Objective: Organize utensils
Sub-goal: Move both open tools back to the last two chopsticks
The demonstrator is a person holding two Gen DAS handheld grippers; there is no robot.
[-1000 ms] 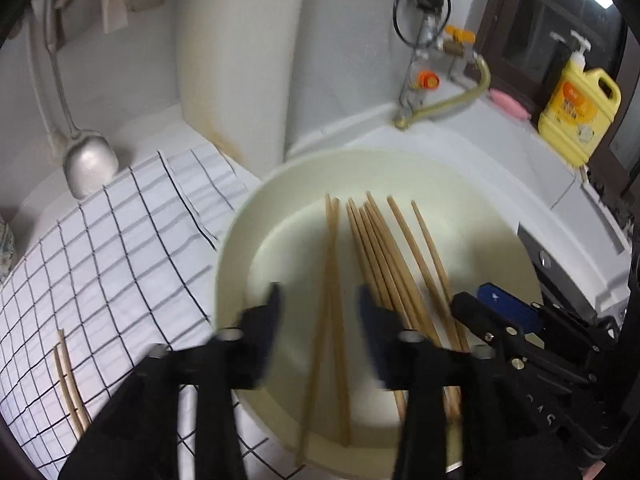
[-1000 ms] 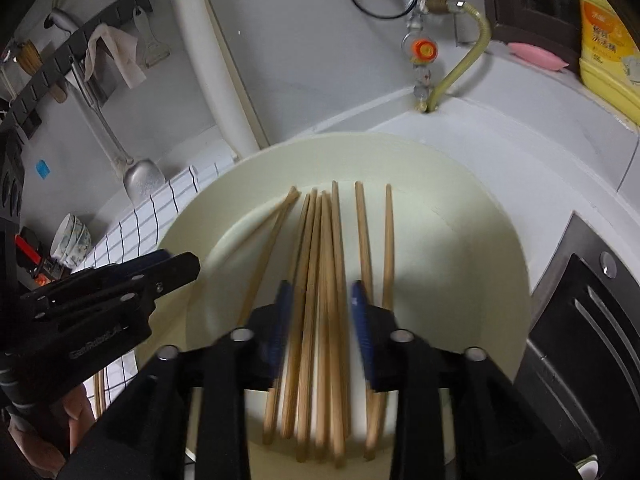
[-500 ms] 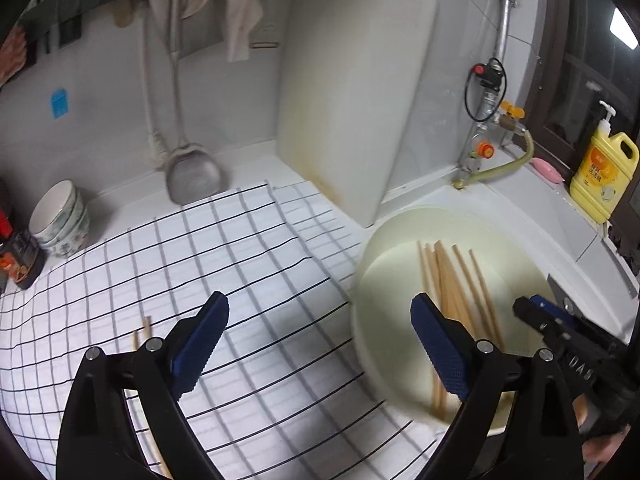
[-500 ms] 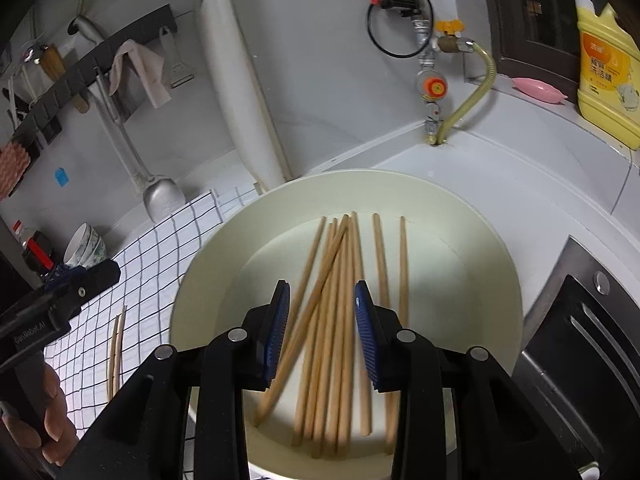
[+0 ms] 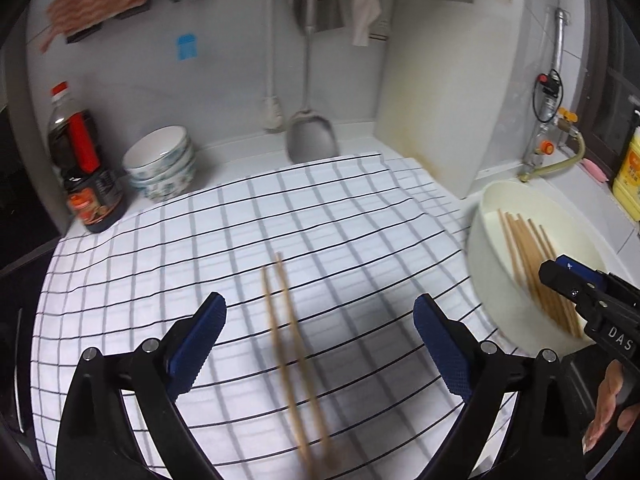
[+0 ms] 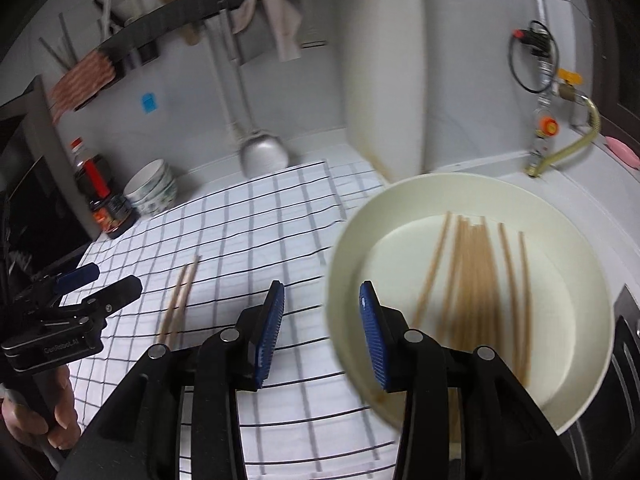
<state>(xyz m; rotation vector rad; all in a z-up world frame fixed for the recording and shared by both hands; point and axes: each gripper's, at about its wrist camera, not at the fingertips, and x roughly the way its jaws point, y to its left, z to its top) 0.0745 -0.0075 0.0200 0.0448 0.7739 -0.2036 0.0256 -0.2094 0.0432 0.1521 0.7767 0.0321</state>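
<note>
Two wooden chopsticks [image 5: 290, 344] lie side by side on the white checked cloth [image 5: 240, 240], and my left gripper [image 5: 320, 332] hangs wide open above them without touching. In the right wrist view the same pair of chopsticks [image 6: 178, 304] lies left of my right gripper [image 6: 322, 332], whose jaws are opening with nothing between them, over the cloth at the left rim of the cream basin [image 6: 360, 216]. Several more chopsticks [image 6: 476, 280] lie in the basin. The basin [image 5: 486, 200] and my right gripper [image 5: 580, 292] show at the right edge of the left wrist view.
A sauce bottle [image 5: 80, 160] and stacked bowls [image 5: 162, 168] stand at the back left. A ladle [image 5: 310, 136] hangs against the wall beside a white cutting board [image 5: 444, 92]. A gas valve with hose [image 6: 548, 128] and a yellow detergent bottle [image 5: 630, 172] sit at the right.
Both grippers swung left from over the basin toward the cloth. The left gripper opened wide and now sits over the two chopsticks on the cloth. The right gripper's jaws widened.
</note>
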